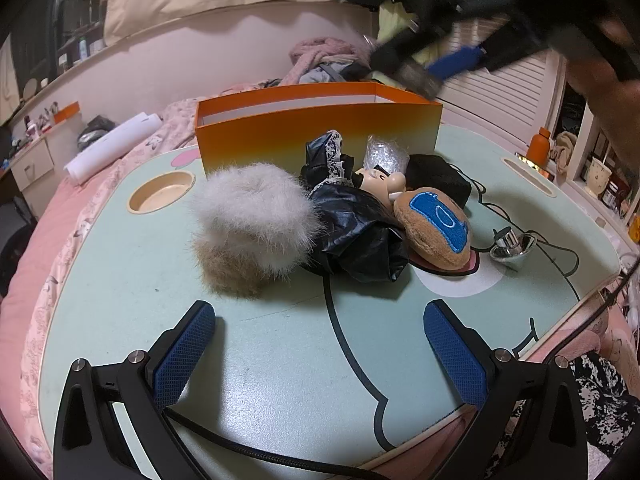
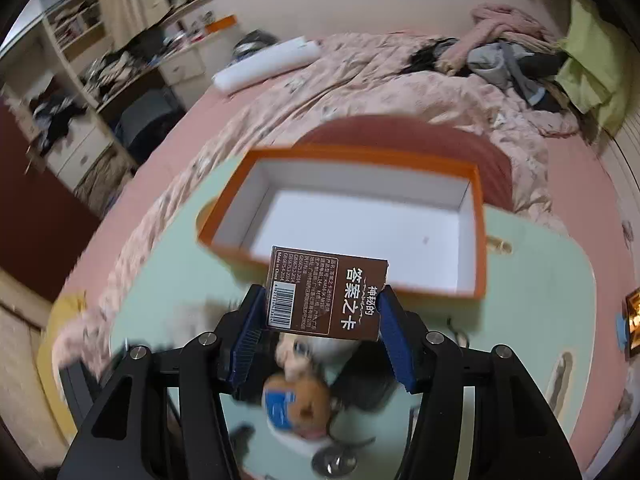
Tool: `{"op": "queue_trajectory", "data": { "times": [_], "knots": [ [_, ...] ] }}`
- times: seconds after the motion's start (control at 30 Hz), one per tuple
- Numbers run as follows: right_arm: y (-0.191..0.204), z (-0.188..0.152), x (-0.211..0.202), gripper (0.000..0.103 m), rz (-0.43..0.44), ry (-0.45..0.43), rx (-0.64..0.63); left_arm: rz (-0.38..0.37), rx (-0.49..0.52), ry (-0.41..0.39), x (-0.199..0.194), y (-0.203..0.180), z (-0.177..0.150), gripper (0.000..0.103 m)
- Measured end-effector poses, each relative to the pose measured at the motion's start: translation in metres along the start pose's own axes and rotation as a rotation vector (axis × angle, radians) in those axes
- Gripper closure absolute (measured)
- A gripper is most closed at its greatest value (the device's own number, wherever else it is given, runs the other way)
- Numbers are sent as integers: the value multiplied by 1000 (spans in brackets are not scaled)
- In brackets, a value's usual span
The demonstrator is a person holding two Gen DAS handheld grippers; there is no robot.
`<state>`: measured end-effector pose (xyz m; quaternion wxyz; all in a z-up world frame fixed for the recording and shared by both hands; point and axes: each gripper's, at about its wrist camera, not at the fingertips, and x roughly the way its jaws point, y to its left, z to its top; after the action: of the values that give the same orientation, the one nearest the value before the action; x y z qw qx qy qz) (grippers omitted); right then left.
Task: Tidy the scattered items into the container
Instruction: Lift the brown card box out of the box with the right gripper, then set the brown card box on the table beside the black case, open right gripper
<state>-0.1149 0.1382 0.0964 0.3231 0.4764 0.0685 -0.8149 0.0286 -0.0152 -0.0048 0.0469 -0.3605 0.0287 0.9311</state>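
Observation:
An orange box (image 1: 320, 128) with a white inside stands at the far side of the pale green lap table (image 1: 280, 360); in the right wrist view the orange box (image 2: 360, 220) lies open below. My right gripper (image 2: 322, 300) is shut on a brown card box (image 2: 326, 294) with white lettering and a barcode, held above the orange box's near wall. It shows blurred as my right gripper (image 1: 432, 68) over the box's far right corner. My left gripper (image 1: 320, 328) stands open above the table, near a fluffy white pom-pom (image 1: 248, 224), a black-dressed doll (image 1: 360, 228) and a brown plush (image 1: 434, 226).
A silver cup-shaped piece (image 1: 512, 246) and a black pouch (image 1: 438, 180) lie right of the pile, with a bubble-wrap wad (image 1: 386, 152) behind. The table has a cup recess (image 1: 162, 192) at the left. Pink bedding (image 2: 360, 80) surrounds the table, with a clothes pile (image 2: 500, 44) beyond.

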Motion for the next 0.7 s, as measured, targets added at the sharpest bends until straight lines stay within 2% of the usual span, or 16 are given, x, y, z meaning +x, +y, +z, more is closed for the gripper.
{"op": "queue_trajectory", "data": {
  "times": [0.13,0.27,0.37,0.4,0.47,0.7],
  "knots": [
    [4,-16,21,45,-3,50,-13,0,0,0,0,0,0,0],
    [-4,-26,33,44,-99,66,-2,0,0,0,1,-1,1,0],
    [-13,-33,27,37,-190,23,-4,0,0,0,1,0,1,0],
    [-15,-35,23,32,-213,4,-4,0,0,0,1,-1,2,0],
    [-21,-43,12,30,-254,-45,9,0,0,0,1,-1,1,0],
    [-40,-92,-12,30,-195,-134,88,0,0,0,1,-1,1,0]
  ]
}}
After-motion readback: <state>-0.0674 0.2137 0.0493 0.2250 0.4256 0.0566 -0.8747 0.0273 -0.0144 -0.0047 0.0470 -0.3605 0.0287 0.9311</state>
